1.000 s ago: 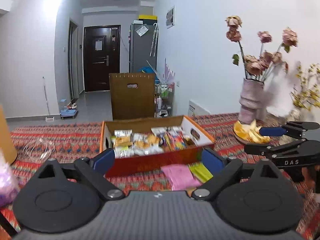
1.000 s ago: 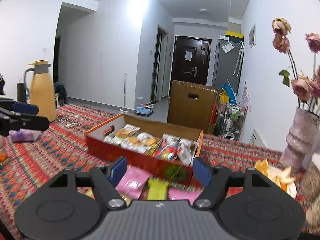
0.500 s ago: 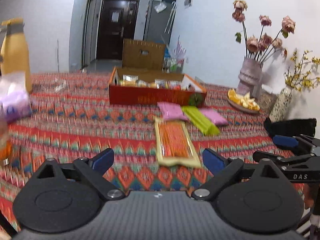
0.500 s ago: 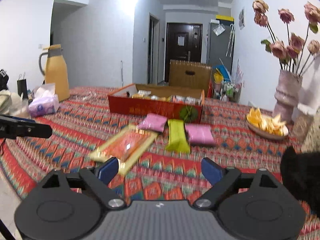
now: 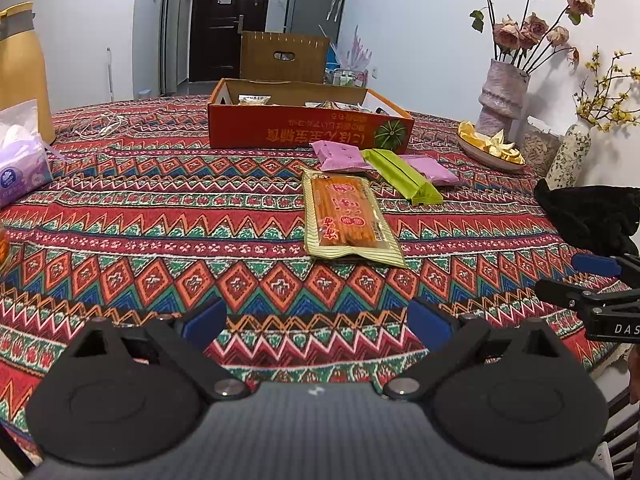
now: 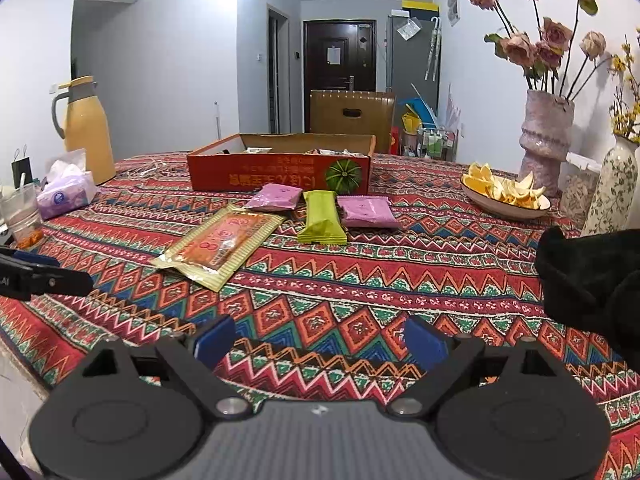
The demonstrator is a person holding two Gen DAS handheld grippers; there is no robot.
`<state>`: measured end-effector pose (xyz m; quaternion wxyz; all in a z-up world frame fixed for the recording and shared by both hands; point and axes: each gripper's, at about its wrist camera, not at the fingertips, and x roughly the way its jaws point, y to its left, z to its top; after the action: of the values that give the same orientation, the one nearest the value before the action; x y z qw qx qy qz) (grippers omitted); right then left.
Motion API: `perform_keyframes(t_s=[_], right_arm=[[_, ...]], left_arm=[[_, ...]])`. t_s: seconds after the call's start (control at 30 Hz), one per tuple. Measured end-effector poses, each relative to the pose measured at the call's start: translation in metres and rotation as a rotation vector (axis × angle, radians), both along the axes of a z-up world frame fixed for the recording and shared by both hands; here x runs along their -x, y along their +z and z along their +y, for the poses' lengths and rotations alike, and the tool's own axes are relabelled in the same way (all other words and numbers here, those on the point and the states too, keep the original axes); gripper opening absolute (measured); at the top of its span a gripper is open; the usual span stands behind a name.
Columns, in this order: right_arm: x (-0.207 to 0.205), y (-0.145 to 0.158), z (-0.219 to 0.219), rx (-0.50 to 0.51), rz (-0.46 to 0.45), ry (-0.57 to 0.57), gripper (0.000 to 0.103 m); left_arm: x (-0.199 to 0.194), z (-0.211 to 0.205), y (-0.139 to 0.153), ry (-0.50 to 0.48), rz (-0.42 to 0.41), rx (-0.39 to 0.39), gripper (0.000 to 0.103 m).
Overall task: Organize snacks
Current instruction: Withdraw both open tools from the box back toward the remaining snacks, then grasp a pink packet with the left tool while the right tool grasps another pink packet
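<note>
Each tool has a dark grey, finely ribbed body with a small pale mark at its front edge. Two matte black rounded housings flank it, each with a shallow circular recess. Angular black link arms run forward from them, pinned with silver round-headed screws, and end in flat blue pads. This holds for the left tool point(image 5: 316, 322) and the right tool point(image 6: 320, 338) alike. Seen side-on in the left view, the right tool's black frame bears white letters "DAS" and small screws.
</note>
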<state>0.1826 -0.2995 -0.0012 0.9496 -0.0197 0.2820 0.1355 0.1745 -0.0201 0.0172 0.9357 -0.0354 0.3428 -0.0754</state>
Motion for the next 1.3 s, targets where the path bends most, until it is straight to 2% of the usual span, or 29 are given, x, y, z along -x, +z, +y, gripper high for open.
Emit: perform_keyframes(t_s=[0.13, 0.2, 0.27, 0.37, 0.63, 0.7, 0.83, 0.9, 1.0, 1.17, 1.3], right_arm=[[-0.014, -0.002, -0.003, -0.029, 0.001, -0.005, 0.089], [-0.023, -0.001, -0.004, -0.047, 0.002, 0.003, 0.085], [-0.036, 0.003, -0.002, -0.036, 0.001, 0.011, 0.080], [-0.058, 0.009, 0.002, 0.000, -0.015, 0.032, 0.079], [-0.148, 0.017, 0.006, 0.052, -0.018, 0.060, 0.078], [-0.173, 0.013, 0.007, 0.070, -0.003, 0.062, 0.072], [-0.222, 0.001, 0.010, 0.109, 0.040, 0.039, 0.071], [-0.242, -0.005, 0.012, 0.123, 0.059, 0.042, 0.071], [-0.267, -0.019, 0.014, 0.129, 0.089, 0.047, 0.071], [-0.278, -0.042, 0.013, 0.097, 0.096, 0.032, 0.068], [-0.275, -0.045, 0.005, 0.038, 0.107, 0.042, 0.063]], left_arm=[[-0.014, -0.003, -0.003, 0.005, 0.013, -0.005, 0.099], [-0.023, -0.004, -0.003, 0.006, 0.012, -0.005, 0.099], [-0.035, -0.005, -0.001, 0.005, 0.007, -0.009, 0.099], [-0.056, -0.008, 0.003, 0.001, -0.012, -0.019, 0.099], [-0.128, -0.027, 0.010, -0.053, -0.048, -0.015, 0.098], [-0.151, -0.031, 0.009, -0.063, -0.038, 0.002, 0.097], [-0.198, -0.041, 0.005, -0.080, -0.013, 0.014, 0.088], [-0.226, -0.047, -0.001, -0.106, 0.010, 0.019, 0.088], [-0.268, -0.057, -0.015, -0.124, 0.077, 0.018, 0.080], [-0.308, -0.070, -0.038, -0.120, 0.118, -0.037, 0.076], [-0.313, -0.071, -0.045, -0.127, 0.082, -0.035, 0.066]])
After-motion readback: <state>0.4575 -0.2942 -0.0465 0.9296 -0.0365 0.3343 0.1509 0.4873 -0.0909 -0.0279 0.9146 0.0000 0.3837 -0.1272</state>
